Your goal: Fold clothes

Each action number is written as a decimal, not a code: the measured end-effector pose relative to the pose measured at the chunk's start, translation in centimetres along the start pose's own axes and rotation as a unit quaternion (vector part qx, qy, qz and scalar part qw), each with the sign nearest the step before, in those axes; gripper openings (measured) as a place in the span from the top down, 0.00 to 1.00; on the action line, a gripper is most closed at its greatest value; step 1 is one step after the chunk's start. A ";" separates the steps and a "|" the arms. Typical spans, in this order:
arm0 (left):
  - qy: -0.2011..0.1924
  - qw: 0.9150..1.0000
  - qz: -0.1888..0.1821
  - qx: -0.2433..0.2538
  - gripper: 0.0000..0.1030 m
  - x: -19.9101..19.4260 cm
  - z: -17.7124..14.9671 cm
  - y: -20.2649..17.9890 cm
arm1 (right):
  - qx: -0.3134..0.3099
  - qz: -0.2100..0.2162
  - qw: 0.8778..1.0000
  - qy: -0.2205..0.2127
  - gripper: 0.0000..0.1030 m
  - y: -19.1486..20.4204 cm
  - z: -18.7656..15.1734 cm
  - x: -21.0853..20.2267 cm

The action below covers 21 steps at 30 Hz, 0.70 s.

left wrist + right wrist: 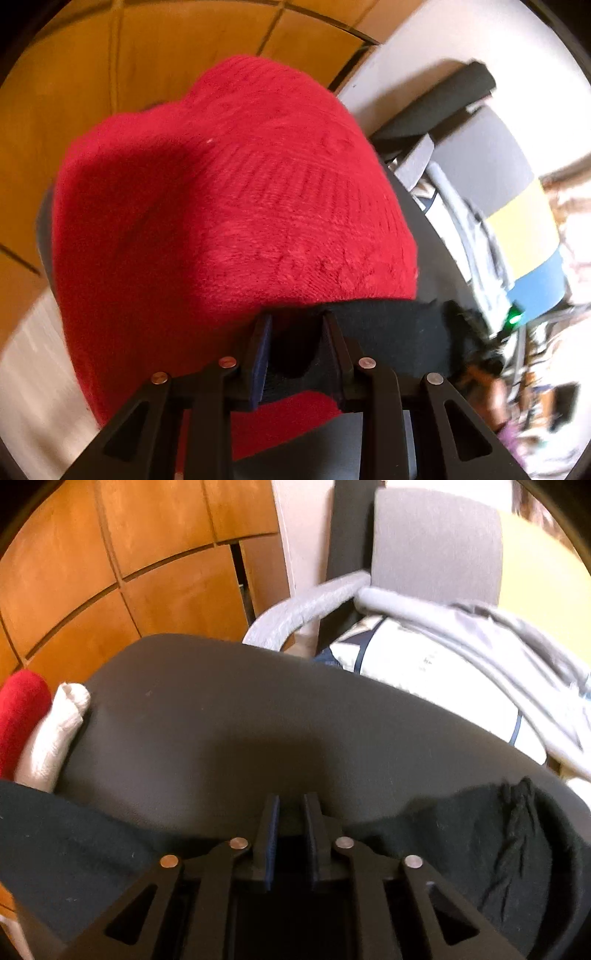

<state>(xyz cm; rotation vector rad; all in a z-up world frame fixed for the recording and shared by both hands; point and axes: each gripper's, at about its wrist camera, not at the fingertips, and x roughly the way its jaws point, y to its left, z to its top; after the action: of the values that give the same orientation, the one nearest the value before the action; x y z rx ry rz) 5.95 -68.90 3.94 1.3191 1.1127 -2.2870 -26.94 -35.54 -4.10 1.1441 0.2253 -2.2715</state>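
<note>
Your left tongs [297,325] stand narrowly apart around the black cloth [399,332], beside the red knit [229,192]. Your right tongs [291,808] gape slightly over the same cloth's edge on the dark worktop [240,716], likely laying it flat.

**Lived-in room of a home, laundry on the go**

Looks domestic rather than commercial. Warm orange-brown wooden panelling [110,572] with dark seams behind the dark grey tabletop [258,720]. Knitwear and soft garments lying about: a red knitted sweater [229,206], a rolled white cloth [55,734], a black garment [461,842], a grey hoodie [498,653] draped over printed white fabric [424,664]. Grey upholstered chair back [436,542] close by, cluttered shelves blurred at the far right.
</note>
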 end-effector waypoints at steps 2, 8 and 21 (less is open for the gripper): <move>0.008 0.999 -0.023 -0.029 0.72 -0.1 0.5 0.7 | -0.009 0.012 1.000 0.012 0.75 -0.3 0.6 -0.7; -0.032 0.999 -0.006 -0.025 0.61 -2.5 0.4 0.9 | 0.056 0.038 0.993 -0.093 0.75 -5.6 -2.8 -12.7; -0.090 0.979 -0.058 0.174 0.16 -4.2 -12.0 -9.1 | 0.307 -0.058 0.946 -0.083 0.73 -19.8 -30.7 -33.5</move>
<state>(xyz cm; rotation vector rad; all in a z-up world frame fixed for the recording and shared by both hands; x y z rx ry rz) 10.45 -54.53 8.33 1.1510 0.7717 -2.7204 -1.72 6.84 0.99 1.2383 -0.5345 -2.6132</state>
